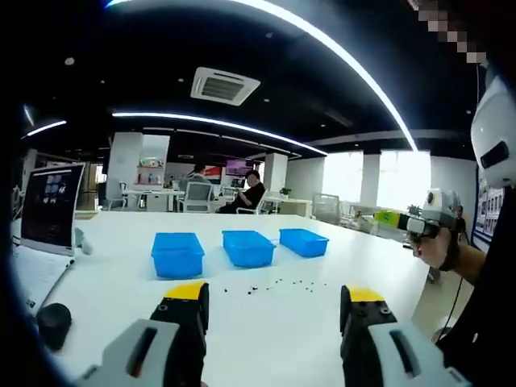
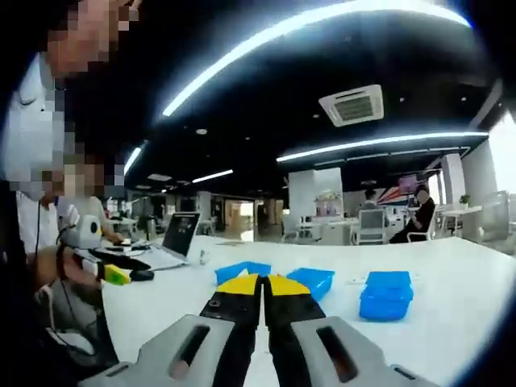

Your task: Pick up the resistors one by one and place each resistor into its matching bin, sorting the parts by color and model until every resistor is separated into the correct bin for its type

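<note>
Several small dark resistors [image 1: 274, 285] lie scattered on the white table [image 1: 266, 330], just in front of three blue bins [image 1: 177, 254] [image 1: 248, 247] [image 1: 304, 242] standing in a row. My left gripper [image 1: 274, 305] hovers well short of them, its yellow-tipped jaws wide apart with nothing between them. My right gripper [image 2: 262, 289] is shut, jaws pressed together with nothing seen between them, and points toward the bins [image 2: 242, 270] [image 2: 310, 280] [image 2: 387, 294]. In the left gripper view the right gripper [image 1: 415, 219] shows at the right, raised in a hand beyond the table's edge. The left gripper [image 2: 109, 272] appears at the left of the right gripper view.
An open laptop [image 1: 52, 205] and a black mouse [image 1: 52, 322] sit at the table's left end; the laptop [image 2: 179, 234] also shows in the right gripper view. The person stands at the table's edge. People sit at desks far behind.
</note>
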The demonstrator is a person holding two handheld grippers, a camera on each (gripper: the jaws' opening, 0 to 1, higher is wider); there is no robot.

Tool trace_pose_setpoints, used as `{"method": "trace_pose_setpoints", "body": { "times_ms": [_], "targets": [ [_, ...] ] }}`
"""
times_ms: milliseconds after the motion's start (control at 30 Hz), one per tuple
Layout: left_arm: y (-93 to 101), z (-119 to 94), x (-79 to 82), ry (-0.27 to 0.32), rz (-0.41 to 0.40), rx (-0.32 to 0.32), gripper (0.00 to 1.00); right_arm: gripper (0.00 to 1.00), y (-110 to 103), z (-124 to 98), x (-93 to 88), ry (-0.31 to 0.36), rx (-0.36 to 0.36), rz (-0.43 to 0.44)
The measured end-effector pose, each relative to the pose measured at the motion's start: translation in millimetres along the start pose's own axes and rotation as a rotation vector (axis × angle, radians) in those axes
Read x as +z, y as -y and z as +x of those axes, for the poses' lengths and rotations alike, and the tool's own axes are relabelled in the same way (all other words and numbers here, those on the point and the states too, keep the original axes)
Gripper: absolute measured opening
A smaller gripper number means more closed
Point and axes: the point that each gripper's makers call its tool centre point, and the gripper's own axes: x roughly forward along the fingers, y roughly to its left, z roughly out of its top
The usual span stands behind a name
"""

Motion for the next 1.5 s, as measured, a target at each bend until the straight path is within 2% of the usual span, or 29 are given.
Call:
{"method": "trace_pose_setpoints", "body": {
  "times_ms": [267,400,467,667,800,900,1033,1233,1267,1333,1367,1500],
  "targets": [
    [3.9,-6.5,1.2,0.003,-0.006,-0.007,0.67,0.05,20.5,66.8,5.6,0.004,0.025,-0.055],
    [1.5,-13.3,3.6,0.013,-0.004,0.011,0.67,0.05,39.5,117.6,11.5,-0.007,0.041,-0.06],
    [0.4,-16.3,3.6,0.018,-0.008,0.021,0.67,0.05,50.7,140.9,9.2,-0.029,0.025,-0.123],
    [-0.4,-20.1,3.5,0.019,-0.007,0.035,0.67,0.05,67.9,204.2,-7.1,-0.089,0.05,-0.024],
    [-1.7,-22.8,5.7,0.025,-0.005,0.043,0.67,0.05,81.3,230.8,-12.2,-0.1,0.031,0.0],
    [-3.3,-25.2,5.8,0.025,-0.004,0.051,0.67,0.05,91.8,254.8,-26.5,-0.141,0.013,-0.015],
    [-3.9,-26.7,3.6,0.018,-0.003,0.057,0.67,0.05,91.4,272.0,-38.3,-0.189,0.01,-0.06],
    [-3.9,-29.2,3.2,0.022,-0.005,0.065,0.67,0.06,85.1,281.0,-43.5,-0.199,0.011,-0.079],
    [-4.0,-29.7,2.9,0.021,-0.005,0.066,0.67,0.09,84.9,281.0,-44.7,-0.2,0.012,-0.081],
    [-4.6,-31.0,3.1,0.023,-0.006,0.069,0.67,0.25,85.3,279.9,-46.6,-0.207,0.008,-0.084],
    [-4.9,-31.7,3.3,0.025,-0.007,0.07,0.67,0.3,85.2,279.2,-46.8,-0.207,0.007,-0.085],
    [-5.5,-32.4,3.1,0.025,-0.008,0.073,0.67,0.32,82.9,267.9,-44.5,-0.206,0.017,-0.087]
  ]
}}
